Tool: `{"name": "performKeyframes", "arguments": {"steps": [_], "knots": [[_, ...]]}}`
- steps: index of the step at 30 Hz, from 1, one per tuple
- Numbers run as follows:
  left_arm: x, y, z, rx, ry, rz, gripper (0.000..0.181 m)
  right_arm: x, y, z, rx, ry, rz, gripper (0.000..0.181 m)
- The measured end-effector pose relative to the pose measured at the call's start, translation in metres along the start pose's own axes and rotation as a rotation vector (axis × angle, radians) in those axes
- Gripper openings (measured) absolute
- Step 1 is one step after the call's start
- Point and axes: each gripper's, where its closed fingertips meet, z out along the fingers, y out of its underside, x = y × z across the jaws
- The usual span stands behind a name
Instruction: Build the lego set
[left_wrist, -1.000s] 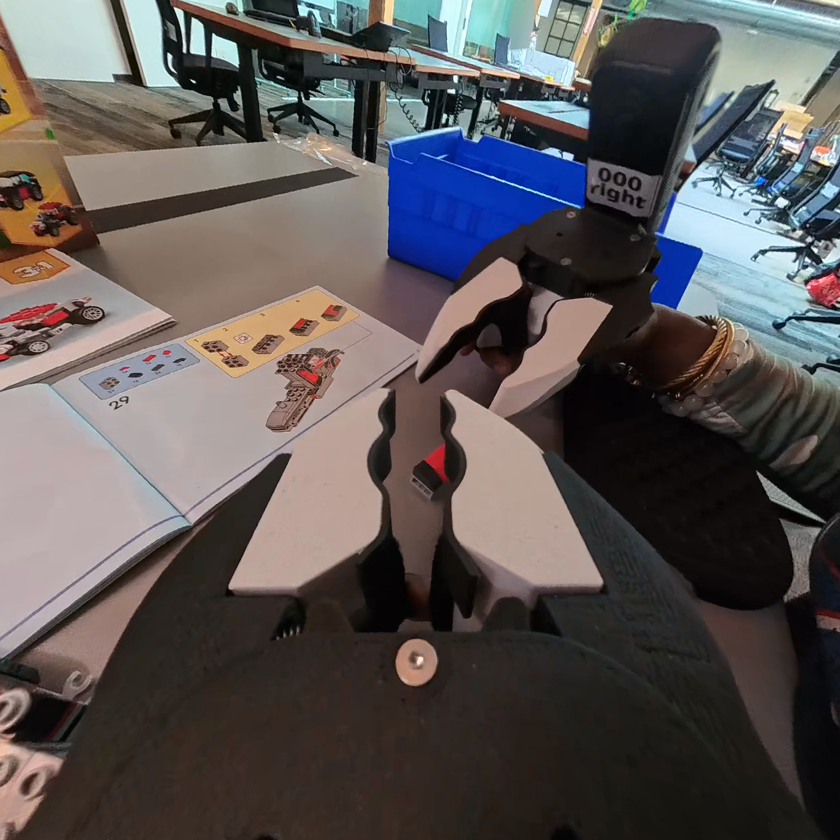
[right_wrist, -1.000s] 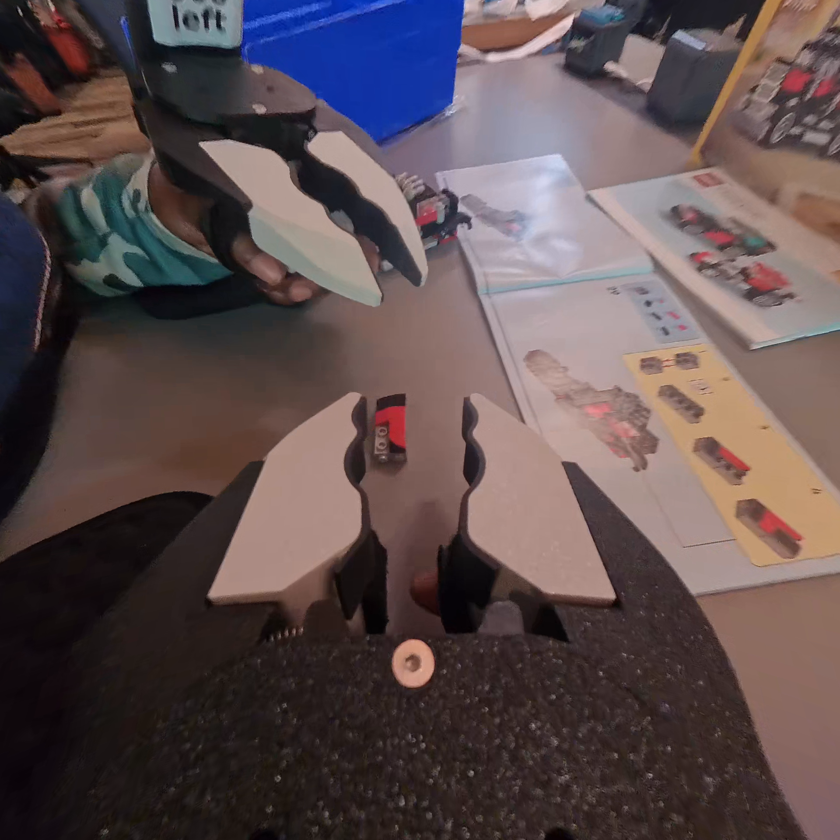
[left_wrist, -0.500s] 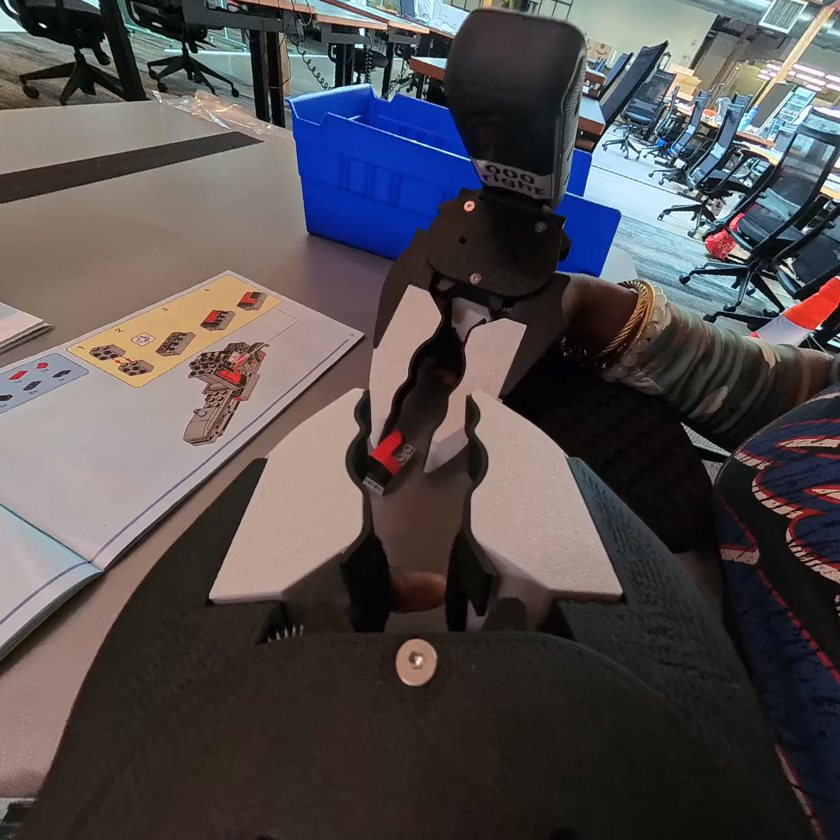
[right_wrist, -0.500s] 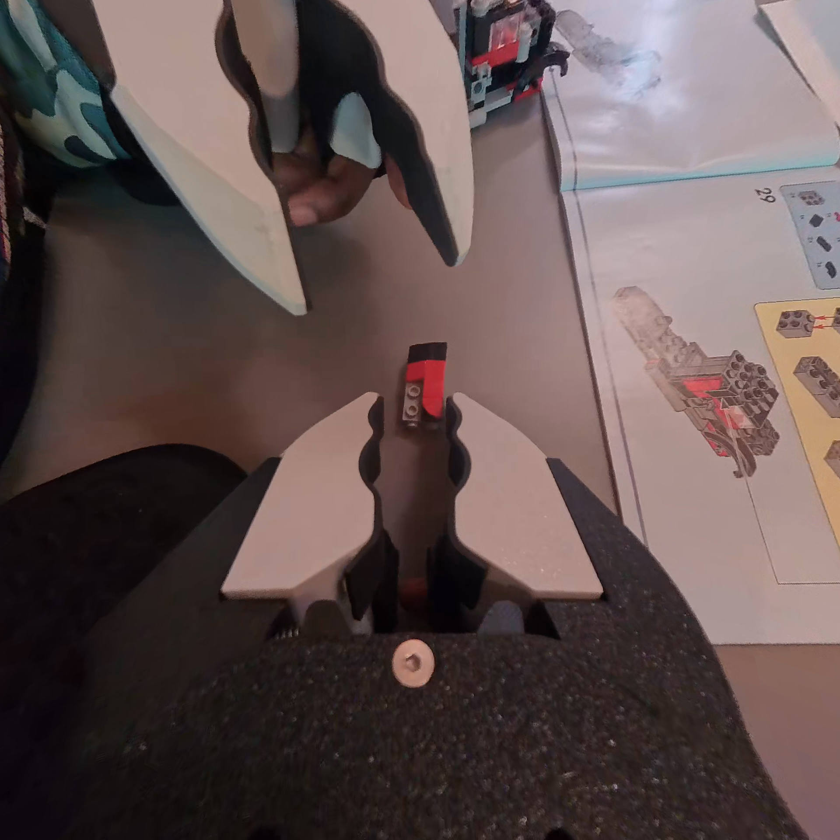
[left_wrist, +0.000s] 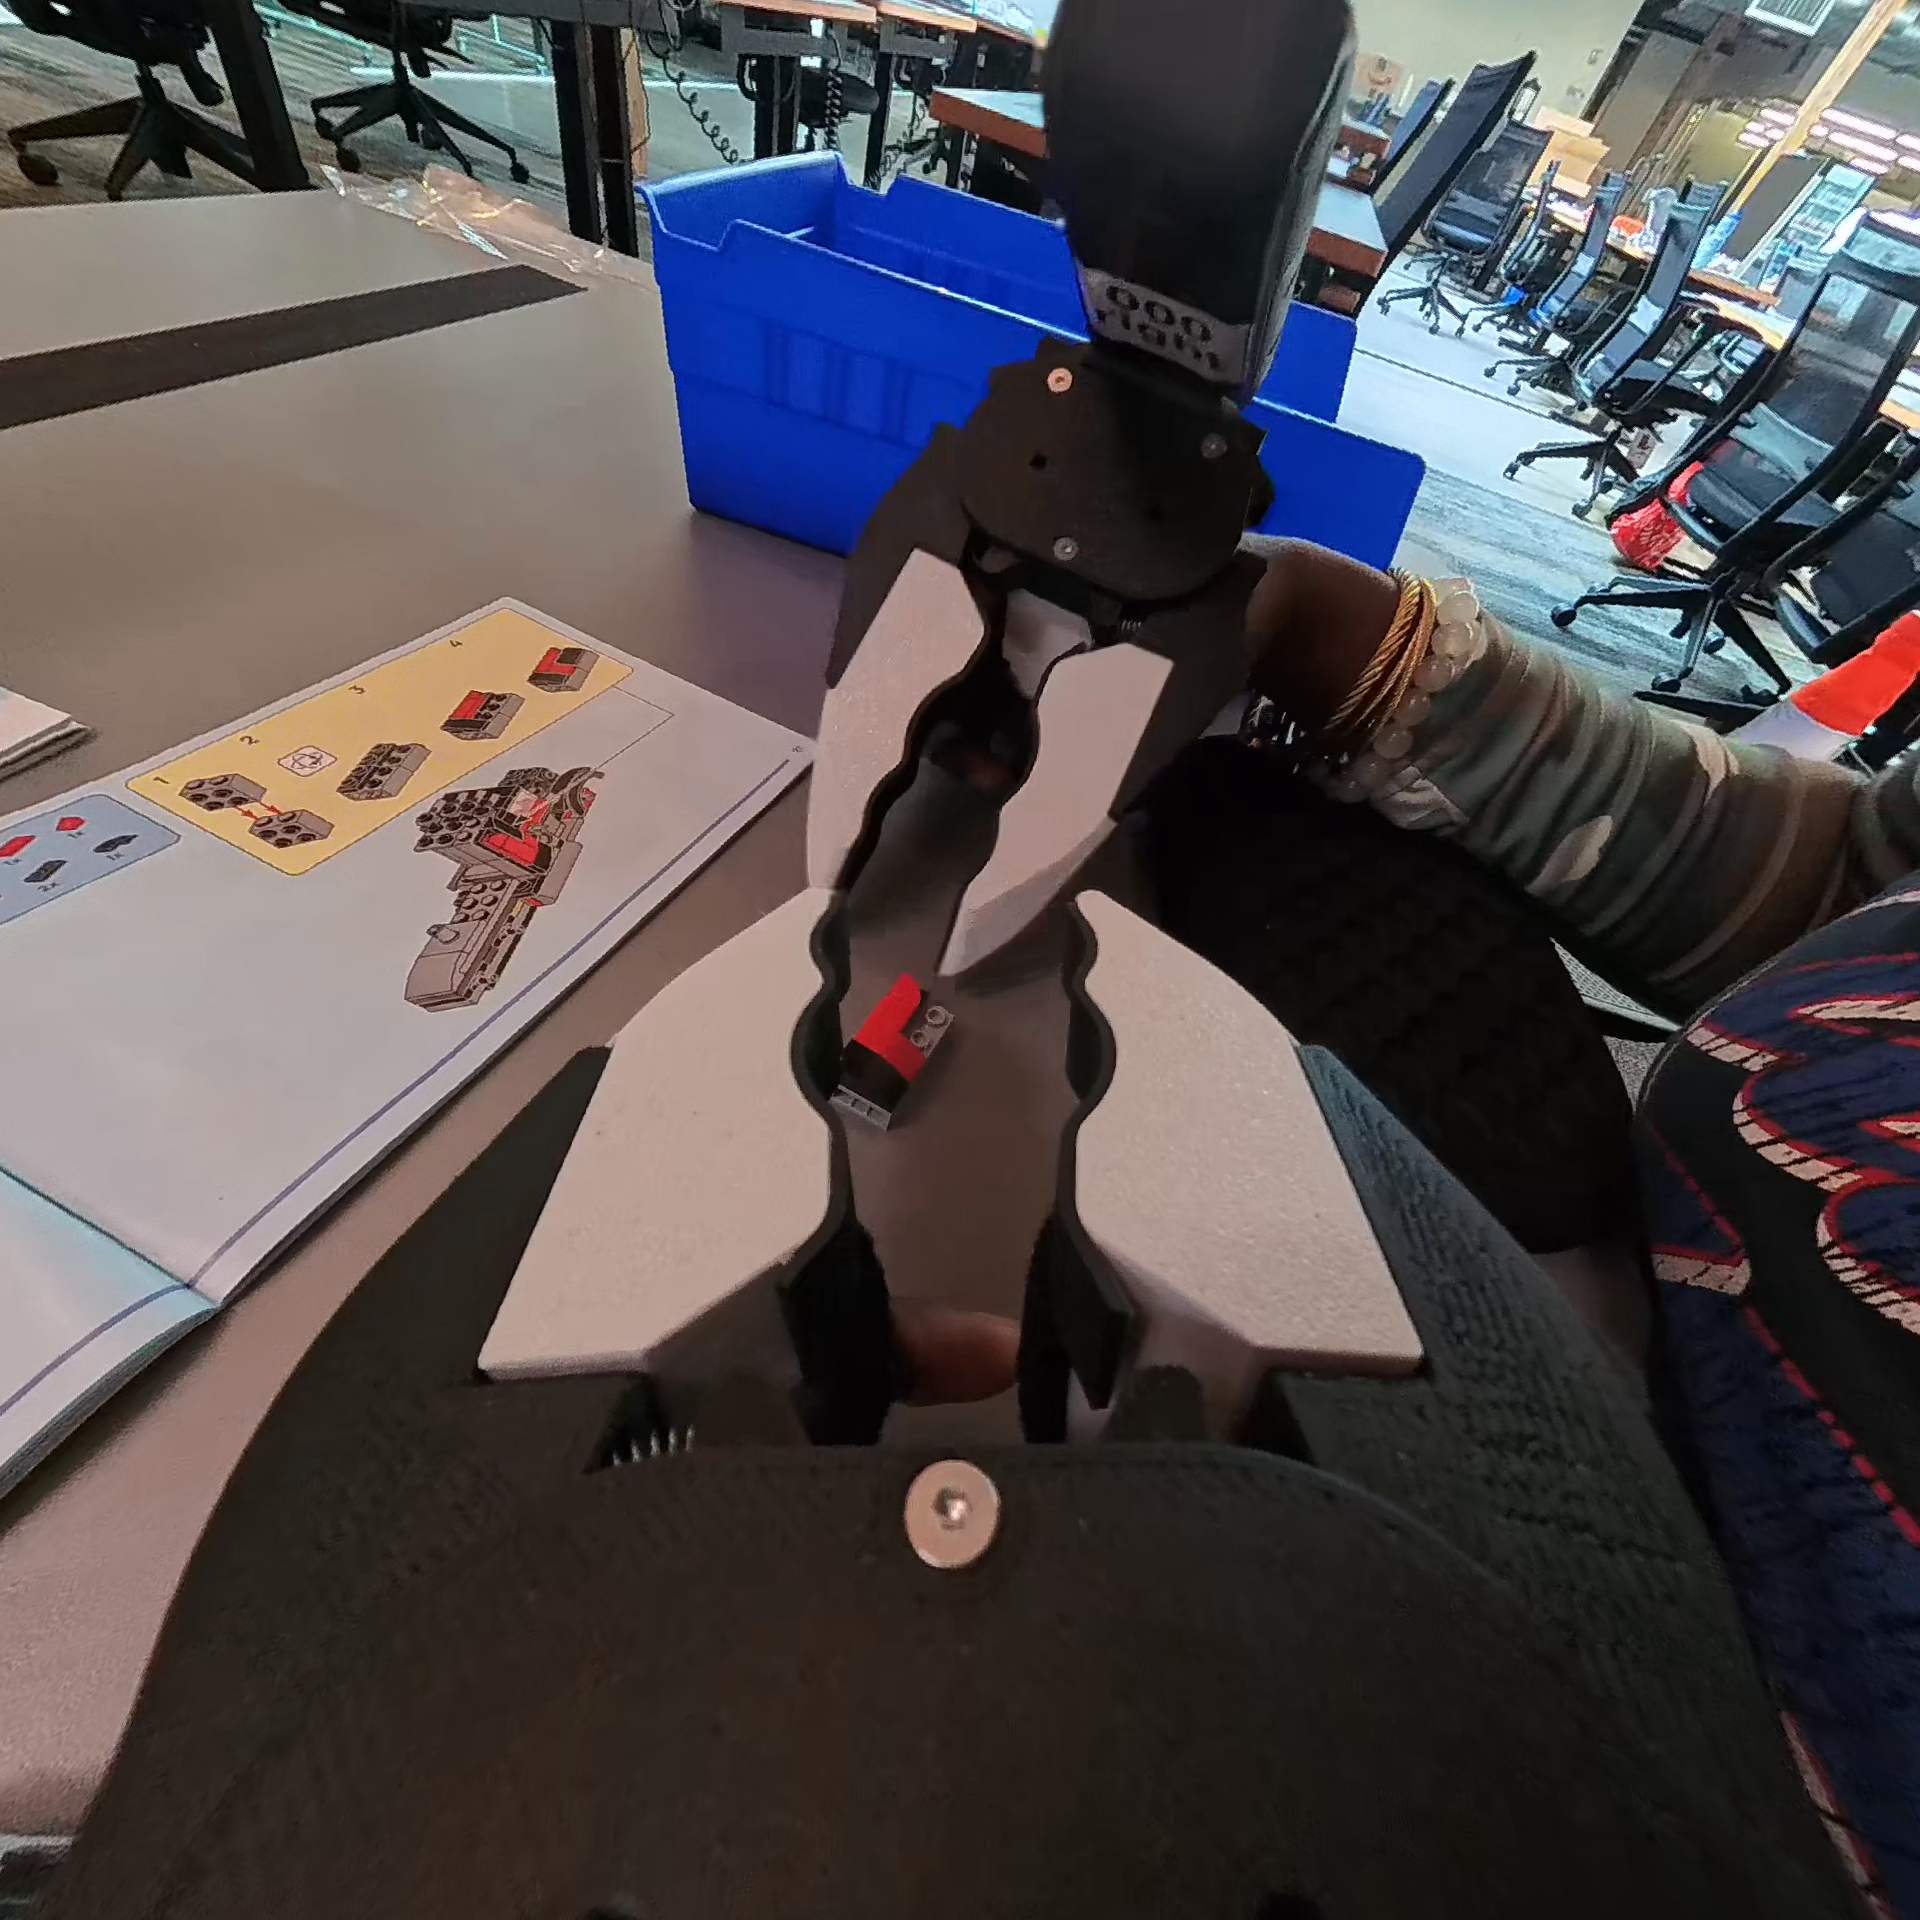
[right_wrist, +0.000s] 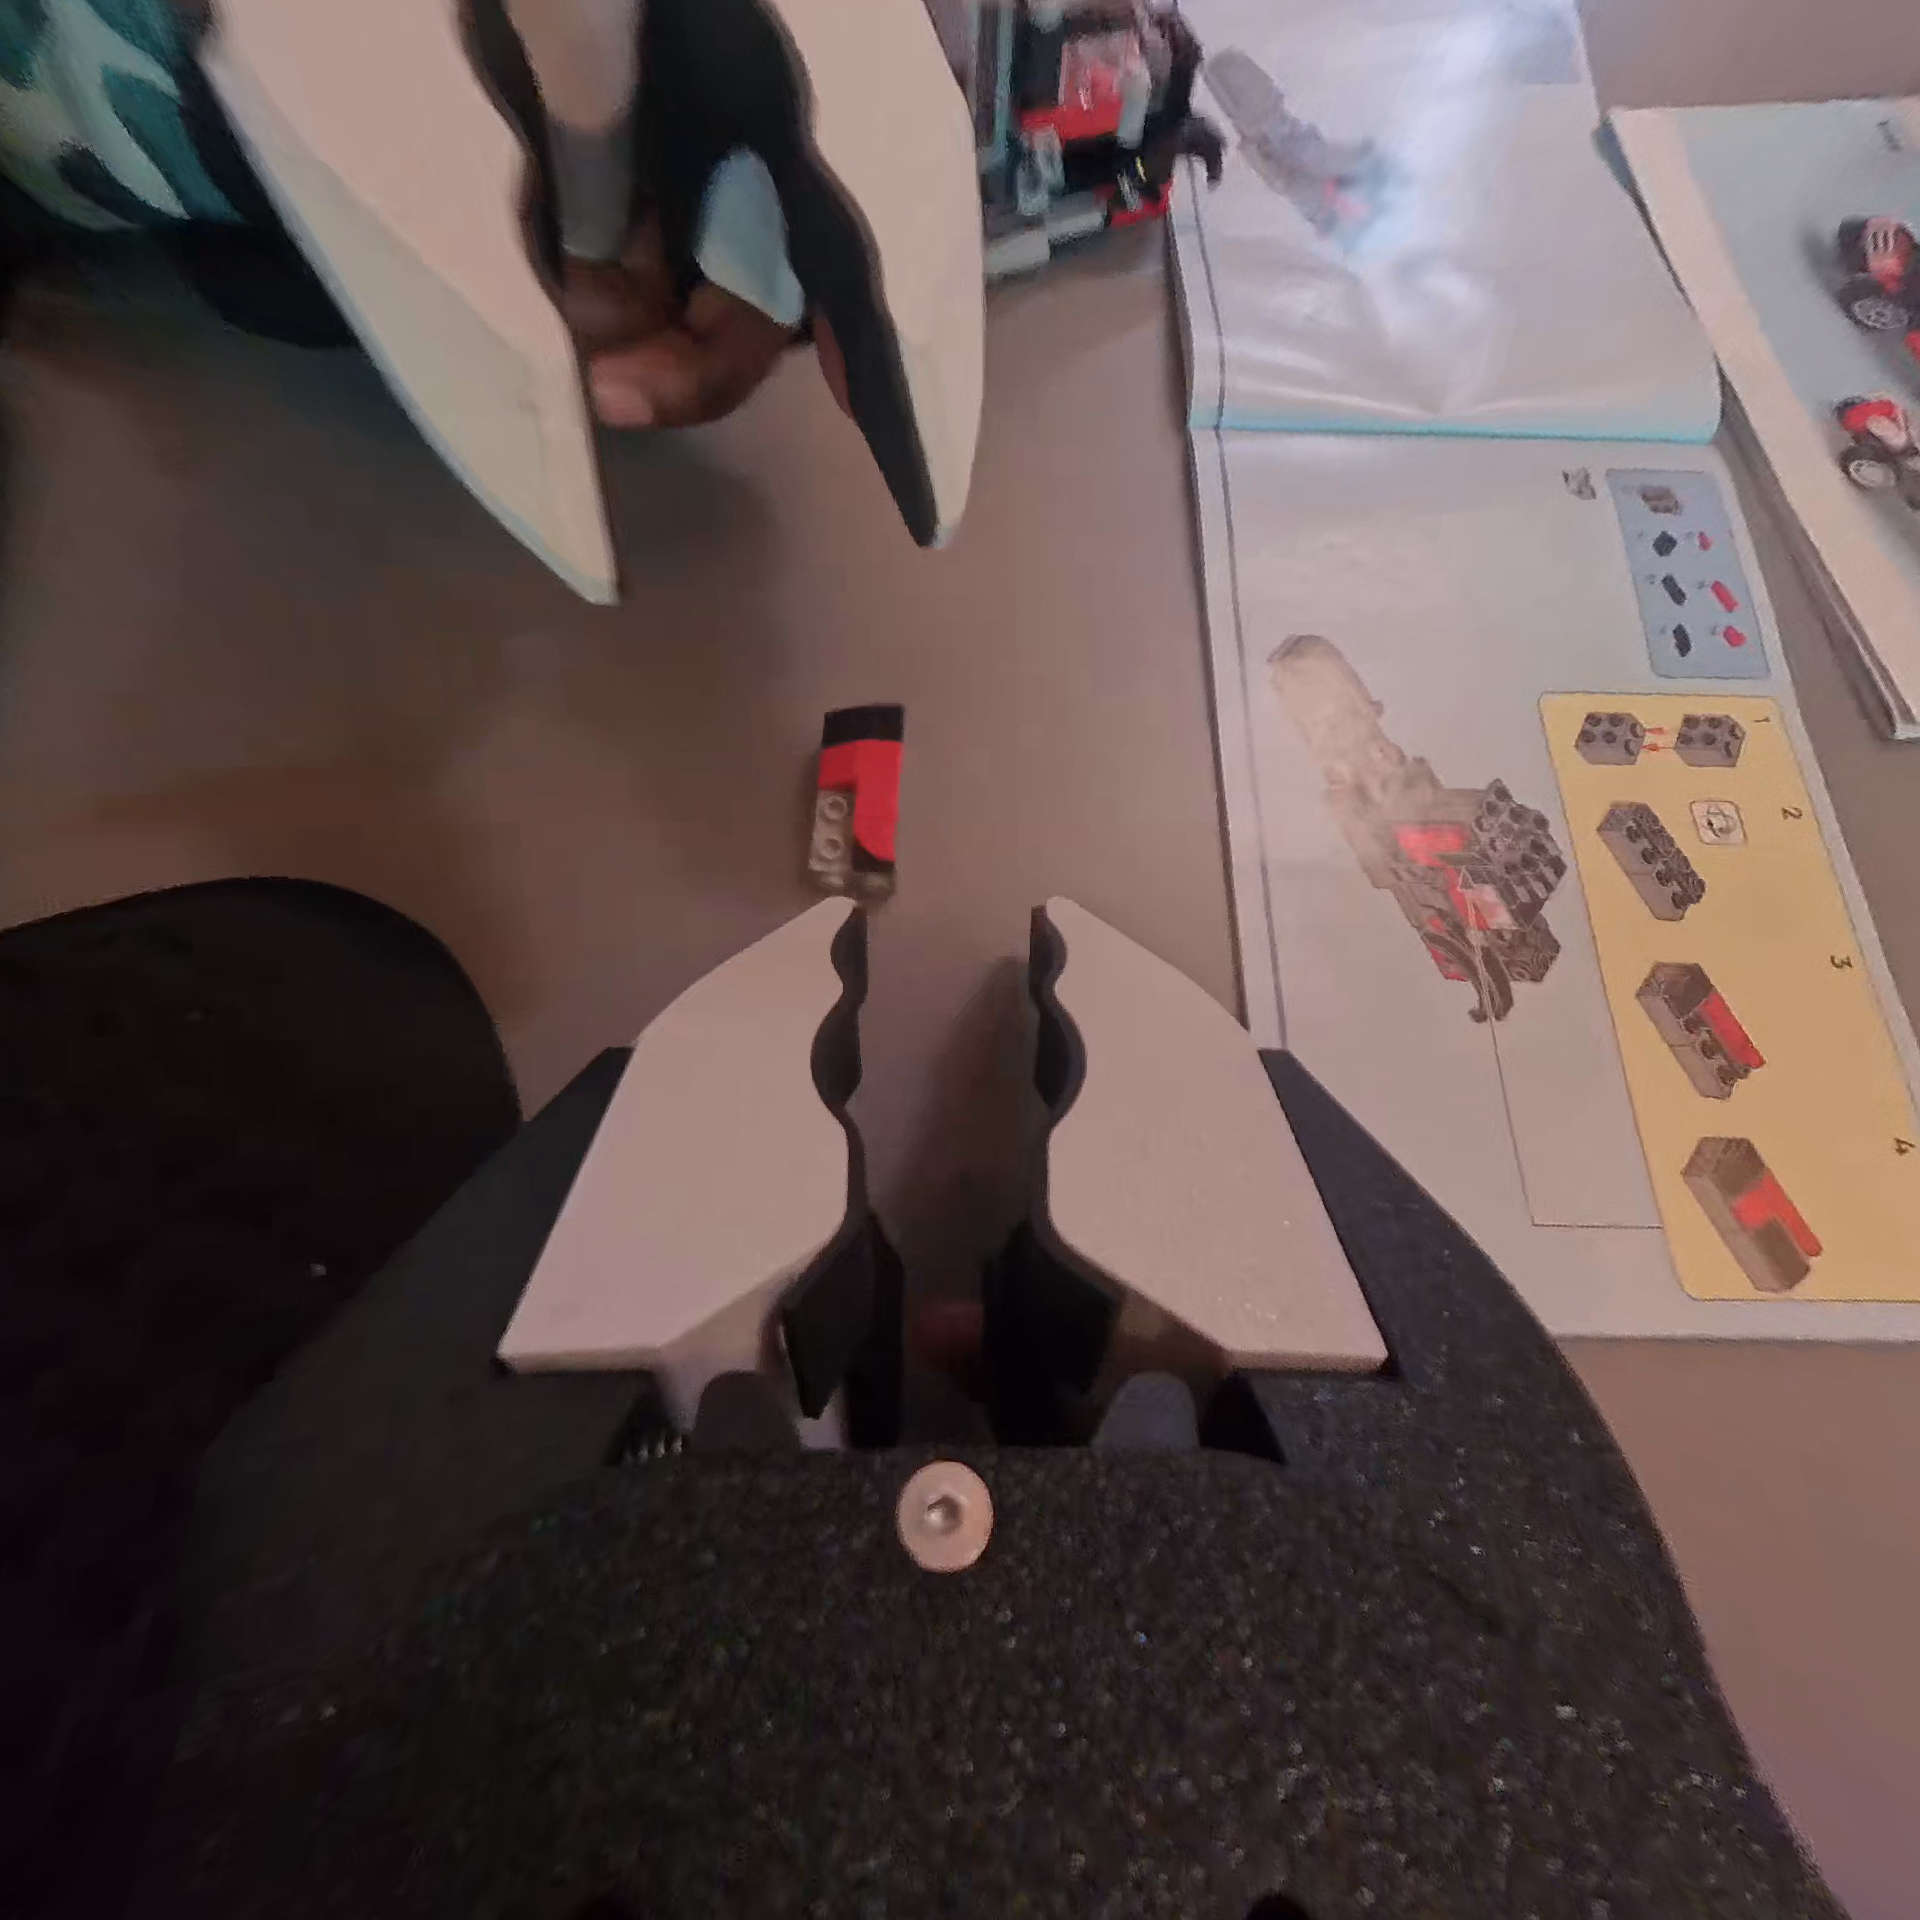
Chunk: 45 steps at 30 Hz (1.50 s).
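Note:
A small red, black and grey lego sub-assembly (left_wrist: 894, 1049) lies on the grey table (left_wrist: 364, 447). In the left wrist view it sits between the fingers of my left gripper (left_wrist: 951, 914), close to the left finger, untouched. The left gripper is open. My right gripper (left_wrist: 894, 925) hangs open just beyond it, tips down. In the right wrist view the sub-assembly (right_wrist: 860, 800) lies just past my right gripper (right_wrist: 945, 914), near its left fingertip. The left gripper (right_wrist: 764, 566) is above and beyond it. A partly built lego model (right_wrist: 1081, 135) stands farther back.
An open instruction booklet (left_wrist: 312, 935) lies left of the grippers, also seen in the right wrist view (right_wrist: 1455, 831). A second booklet (right_wrist: 1818, 312) lies beside it. A blue bin (left_wrist: 883, 343) stands behind. A black textured pad (left_wrist: 1351, 987) lies under the person's braceleted wrist (left_wrist: 1403, 665). About 6 cm separates my left fingertips from my right. Between my left fingertips and the partly built lego model (right_wrist: 1081, 135) there is roughly 15 cm.
My right gripper has drawn back from the sub-assembly, which now lies clear beyond its tips, and its jaws have widened. The left gripper has moved in around the piece.

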Motion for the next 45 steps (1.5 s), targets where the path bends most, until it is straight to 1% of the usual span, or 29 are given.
{"name": "performKeyframes", "arguments": {"steps": [3,4,6,8,12,15,19,23,28,30,35,38,40,41,42,43,45], "knots": [[0.000,0.000,0.000,0.001,0.000,-0.002,0.039,-0.015,-0.014,-0.003,0.109,-0.081,0.020,0.033],[0.000,0.000,0.000,0.001,0.001,-0.002,0.039,-0.017,-0.014,-0.001,0.103,-0.095,0.030,0.035],[0.001,0.001,0.001,-0.005,0.003,0.001,0.039,-0.017,-0.007,0.006,0.033,-0.091,0.038,0.038],[0.001,0.002,0.001,-0.015,0.006,0.005,0.039,-0.018,-0.002,0.013,-0.026,-0.092,0.028,0.038],[0.002,0.004,0.003,-0.033,0.010,0.005,0.039,-0.008,-0.002,0.013,-0.024,-0.036,0.030,0.032],[0.002,0.004,0.003,-0.030,0.010,0.003,0.039,0.004,0.001,0.009,-0.022,0.040,0.027,0.031],[0.000,0.005,0.003,-0.036,0.000,-0.004,0.039,0.003,-0.002,0.004,0.020,0.023,0.021,0.031],[-0.005,0.018,0.008,-0.137,-0.039,-0.023,0.039,-0.002,-0.003,0.004,0.023,-0.002,0.000,0.030],[-0.008,0.038,0.016,-0.291,-0.092,0.033,0.039,-0.006,0.002,0.008,-0.021,-0.012,-0.018,0.030],[-0.009,0.041,0.016,-0.311,-0.107,0.046,0.039,-0.006,0.001,0.007,-0.010,-0.005,-0.021,0.030],[-0.011,0.038,0.015,-0.291,-0.111,0.026,0.039,-0.001,-0.011,0.000,0.061,0.061,-0.034,0.029],[-0.009,0.034,0.014,-0.261,-0.093,0.013,0.039,0.000,-0.041,-0.018,0.164,0.181,-0.056,0.029],[-0.007,0.031,0.012,-0.234,-0.071,0.001,0.038,-0.009,-0.064,-0.039,0.250,0.242,-0.070,0.029],[-0.007,0.029,0.012,-0.221,-0.065,-0.004,0.037,-0.015,-0.075,-0.052,0.296,0.270,-0.074,0.026],[-0.007,0.027,0.011,-0.208,-0.060,-0.009,0.037,-0.023,-0.083,-0.068,0.333,0.292,-0.074,0.016],[-0.007,0.026,0.010,-0.196,-0.057,-0.013,0.036,-0.032,-0.088,-0.085,0.357,0.294,-0.084,0.003],[-0.006,0.023,0.009,-0.174,-0.053,-0.019,0.034,-0.044,-0.090,-0.124,0.373,0.329,-0.093,0.000]]}}
